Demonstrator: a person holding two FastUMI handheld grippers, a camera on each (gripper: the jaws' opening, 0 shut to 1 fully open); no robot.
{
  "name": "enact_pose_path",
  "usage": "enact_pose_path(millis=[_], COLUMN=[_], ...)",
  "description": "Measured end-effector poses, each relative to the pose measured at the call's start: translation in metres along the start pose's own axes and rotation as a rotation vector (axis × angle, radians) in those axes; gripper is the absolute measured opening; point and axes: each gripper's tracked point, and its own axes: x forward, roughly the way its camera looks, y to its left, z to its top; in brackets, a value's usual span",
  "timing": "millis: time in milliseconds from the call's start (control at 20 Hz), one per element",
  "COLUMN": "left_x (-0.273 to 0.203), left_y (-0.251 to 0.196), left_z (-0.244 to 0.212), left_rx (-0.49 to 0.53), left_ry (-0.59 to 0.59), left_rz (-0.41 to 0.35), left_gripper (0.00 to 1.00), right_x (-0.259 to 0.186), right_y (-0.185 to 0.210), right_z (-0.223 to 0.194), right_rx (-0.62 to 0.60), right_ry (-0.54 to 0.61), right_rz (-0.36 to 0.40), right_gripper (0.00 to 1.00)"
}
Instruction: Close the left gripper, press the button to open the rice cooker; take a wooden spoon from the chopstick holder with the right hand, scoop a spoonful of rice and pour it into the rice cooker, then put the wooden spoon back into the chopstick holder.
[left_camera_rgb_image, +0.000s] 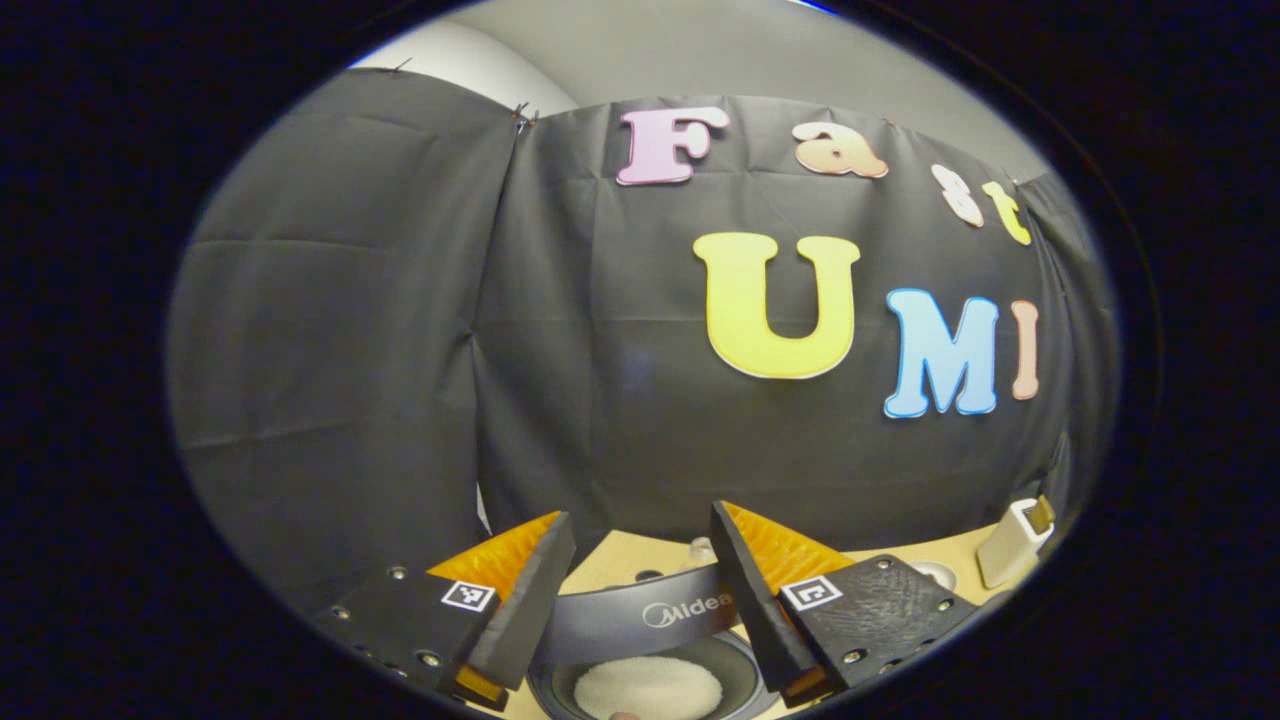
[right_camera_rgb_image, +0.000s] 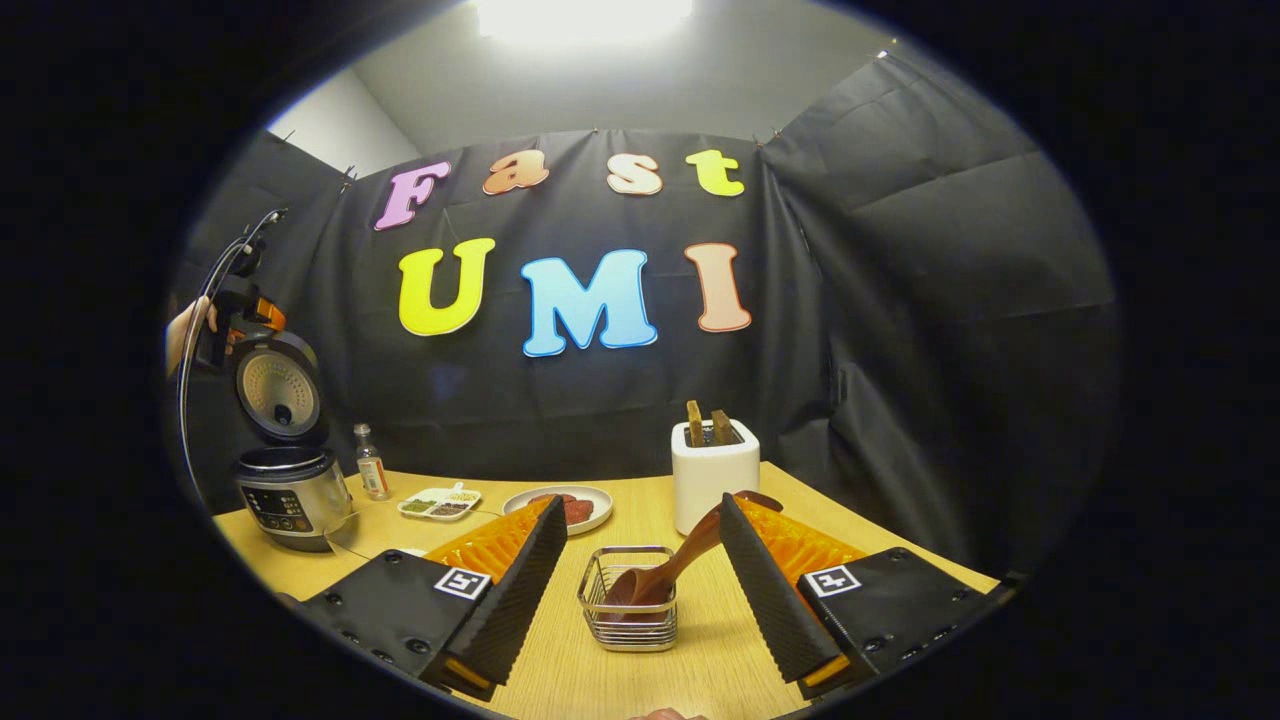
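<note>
My right fingers stand spread wide apart with nothing between them, low over the tabletop, and my right gripper faces the chopstick holder, a small wire basket that sits on the wood just ahead, in the gap between the two fingers. The wooden spoon lies in that holder with its bowl down inside the wire and its handle leaning up and to the right, its end passing close by my right-hand finger; I cannot tell whether it touches. Just behind the holder stands a white toaster with two slices sticking out of its slots. To its left I see a white plate with something dark red on it, then a small divided tray, then a little bottle. At the far left of the tabletop is the rice cooker, its lid tipped up and open, and above it a hand holds the other gripper. In the left gripper view, my left fingers are likewise released and apart, and my left gripper hangs right over the open rice cooker, whose dark pot holds a mound of white rice between and below the fingers.
</note>
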Motion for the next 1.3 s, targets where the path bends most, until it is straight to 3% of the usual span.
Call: enact_pose_path(millis=[400,450,500,750,800,850,950,1050,1300], left_x=[-0.054,-0.058,-0.063,-0.074,-0.074,-0.073,-0.072,-0.075,-0.081], left_y=[-0.027,-0.03,-0.035,-0.053,-0.055,-0.057,-0.061,-0.06,-0.058], left_z=[-0.093,-0.107,-0.12,-0.163,-0.173,-0.182,-0.198,-0.21,-0.21], left_rx=[-0.074,-0.073,-0.066,-0.004,0.014,0.032,0.067,0.092,0.108], left_ry=[0.234,0.258,0.272,0.321,0.337,0.351,0.375,0.396,0.359], left_rz=[-0.049,-0.054,-0.055,-0.065,-0.07,-0.072,-0.078,-0.081,-0.092], left_gripper=[0.88,0.88,0.87,0.89,0.89,0.88,0.88,0.9,0.9], right_x=[0.005,0.005,0.006,0.005,0.006,0.007,0.008,0.011,0.009], right_y=[0.021,0.024,0.025,0.029,0.028,0.028,0.029,0.025,0.031], right_z=[-0.015,-0.016,-0.017,-0.028,-0.031,-0.034,-0.035,-0.027,-0.018], right_rx=[0.04,0.035,0.026,0.029,0.038,0.041,0.039,0.035,0.058], right_ry=[0.034,0.036,0.035,0.048,0.052,0.066,0.075,0.061,0.037], right_rz=[0.131,0.147,0.158,0.191,0.191,0.193,0.197,0.183,0.195], right_gripper=[0.98,0.93,0.98,0.98,0.93,0.98,0.93,0.98,0.98])
